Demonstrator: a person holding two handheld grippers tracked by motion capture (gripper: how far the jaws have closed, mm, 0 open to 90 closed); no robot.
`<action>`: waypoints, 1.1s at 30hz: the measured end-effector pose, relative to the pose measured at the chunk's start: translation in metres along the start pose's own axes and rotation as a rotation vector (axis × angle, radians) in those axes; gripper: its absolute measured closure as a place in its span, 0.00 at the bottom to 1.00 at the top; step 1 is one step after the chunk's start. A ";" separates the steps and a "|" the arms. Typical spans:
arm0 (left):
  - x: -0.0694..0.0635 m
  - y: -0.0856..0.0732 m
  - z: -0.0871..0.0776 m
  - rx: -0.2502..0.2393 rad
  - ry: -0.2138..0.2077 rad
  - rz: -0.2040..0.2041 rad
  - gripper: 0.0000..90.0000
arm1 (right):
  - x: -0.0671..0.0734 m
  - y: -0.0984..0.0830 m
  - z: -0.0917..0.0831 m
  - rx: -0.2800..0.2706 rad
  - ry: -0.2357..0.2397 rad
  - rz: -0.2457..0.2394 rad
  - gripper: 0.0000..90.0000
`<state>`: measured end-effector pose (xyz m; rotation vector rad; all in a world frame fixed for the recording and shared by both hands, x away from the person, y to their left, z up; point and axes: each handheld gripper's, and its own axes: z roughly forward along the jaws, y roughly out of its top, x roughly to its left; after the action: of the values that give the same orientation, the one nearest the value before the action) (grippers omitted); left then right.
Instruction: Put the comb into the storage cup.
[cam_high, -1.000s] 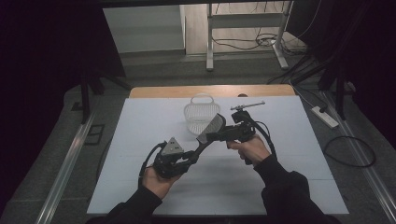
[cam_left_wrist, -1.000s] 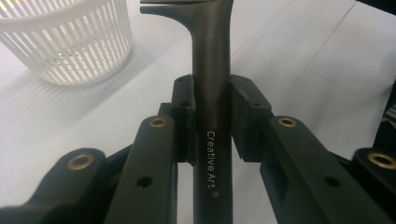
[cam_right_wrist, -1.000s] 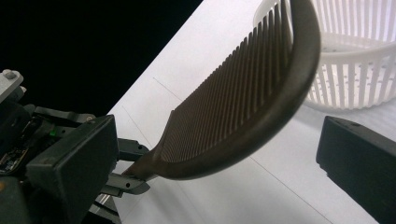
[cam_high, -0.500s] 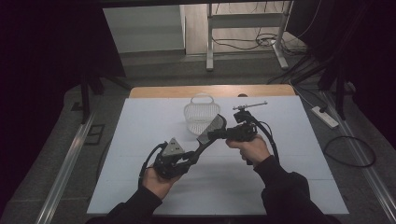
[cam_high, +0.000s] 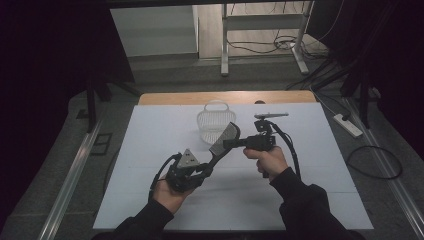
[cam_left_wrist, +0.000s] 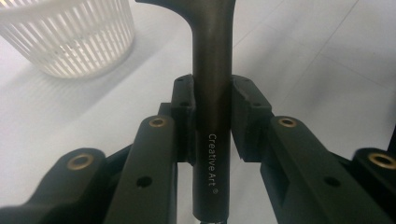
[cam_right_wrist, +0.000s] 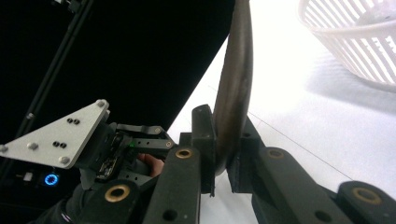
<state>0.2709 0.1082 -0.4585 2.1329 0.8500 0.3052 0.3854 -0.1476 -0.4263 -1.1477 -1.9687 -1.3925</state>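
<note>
Above the middle of the white table (cam_high: 150, 150), the left gripper (cam_left_wrist: 212, 100) clamps the dark spatula (cam_high: 223, 139) by its handle, printed "Creative Art". The right gripper (cam_right_wrist: 223, 140), jaws just closing, pinches its blade edge. A white basket (cam_high: 215, 122) stands near the far edge.

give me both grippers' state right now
left gripper: shut on the handle of the dark spatula.
right gripper: jaws have just closed, now shut on the spatula's blade edge.
</note>
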 end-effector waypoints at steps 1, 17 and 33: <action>0.000 0.000 0.000 0.001 -0.003 -0.001 0.80 | 0.000 0.000 0.000 0.002 -0.001 -0.002 0.92; 0.011 -0.001 -0.005 -0.027 -0.030 -0.065 0.55 | 0.007 -0.001 -0.005 -0.021 -0.055 -0.082 0.93; 0.021 -0.010 -0.012 -0.030 -0.039 -0.107 0.28 | 0.013 0.000 -0.013 -0.076 -0.086 -0.176 0.93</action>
<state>0.2765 0.1335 -0.4598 2.0511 0.9274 0.2195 0.3768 -0.1545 -0.4117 -1.1070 -2.1375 -1.5419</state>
